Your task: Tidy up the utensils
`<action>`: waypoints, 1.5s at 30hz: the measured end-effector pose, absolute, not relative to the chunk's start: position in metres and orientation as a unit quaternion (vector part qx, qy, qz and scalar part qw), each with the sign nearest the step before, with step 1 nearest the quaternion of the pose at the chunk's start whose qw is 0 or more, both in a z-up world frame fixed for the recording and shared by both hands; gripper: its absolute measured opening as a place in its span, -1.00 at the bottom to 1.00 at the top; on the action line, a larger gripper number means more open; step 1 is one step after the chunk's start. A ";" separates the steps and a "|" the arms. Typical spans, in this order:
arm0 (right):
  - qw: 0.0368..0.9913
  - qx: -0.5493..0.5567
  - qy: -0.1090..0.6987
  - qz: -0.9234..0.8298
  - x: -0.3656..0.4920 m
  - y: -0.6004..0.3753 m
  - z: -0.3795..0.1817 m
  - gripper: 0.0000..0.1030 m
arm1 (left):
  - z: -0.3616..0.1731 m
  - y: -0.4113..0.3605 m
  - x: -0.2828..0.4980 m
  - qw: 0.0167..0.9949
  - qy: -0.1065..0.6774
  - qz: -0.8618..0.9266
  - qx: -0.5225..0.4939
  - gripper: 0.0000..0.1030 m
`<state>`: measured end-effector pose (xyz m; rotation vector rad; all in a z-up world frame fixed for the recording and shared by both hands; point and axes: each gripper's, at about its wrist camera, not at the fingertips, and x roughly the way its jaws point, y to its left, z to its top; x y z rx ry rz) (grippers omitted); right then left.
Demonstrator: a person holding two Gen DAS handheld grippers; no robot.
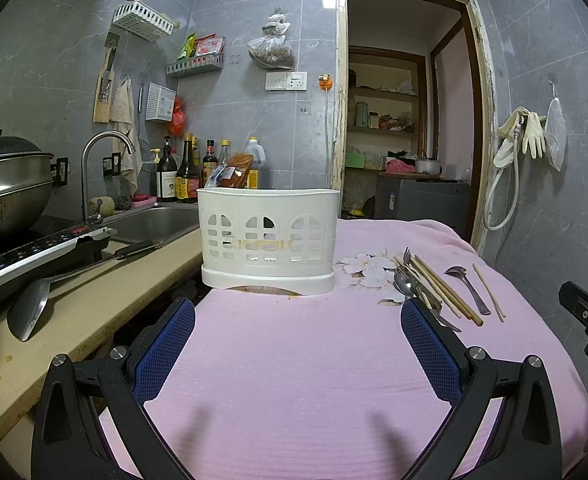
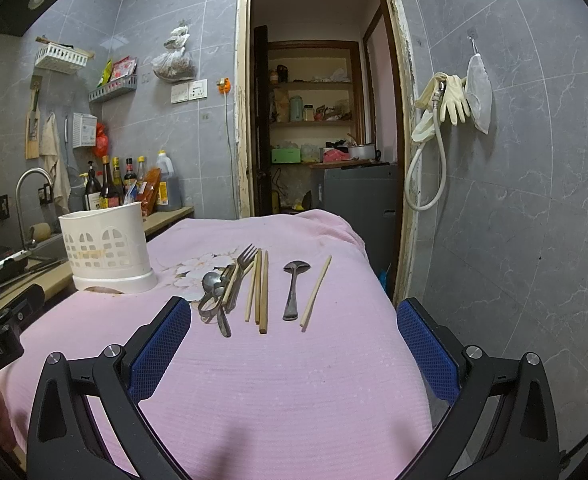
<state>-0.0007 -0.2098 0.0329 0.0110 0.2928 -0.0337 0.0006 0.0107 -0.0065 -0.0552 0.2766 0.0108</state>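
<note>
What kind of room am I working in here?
Most likely a small home kitchen: a sink with a faucet, sauce bottles on the counter, and a lidded pot on a cooktop.

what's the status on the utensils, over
Both claws open, empty: left claw, right claw. Utensils loose on pink cloth, white caddy looks empty. Nothing in the way.
</note>
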 end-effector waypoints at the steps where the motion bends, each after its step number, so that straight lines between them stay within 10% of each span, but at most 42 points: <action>1: 0.989 0.006 0.146 -0.017 -0.001 -0.209 0.032 1.00 | -0.006 0.011 0.001 0.990 0.138 0.005 -0.028 0.96; 30: 0.983 -0.046 0.176 0.037 0.093 -0.248 0.075 0.99 | 0.041 -0.007 0.127 0.963 0.235 -0.131 -0.027 0.96; 39: 0.957 -0.019 0.275 0.092 0.163 -0.271 0.056 -0.03 | 0.020 -0.037 0.186 0.928 0.320 -0.192 0.001 0.72; 45: 0.932 -0.005 0.343 0.115 0.204 -0.280 0.032 -0.26 | -0.002 -0.050 0.223 0.896 0.386 -0.218 0.004 0.17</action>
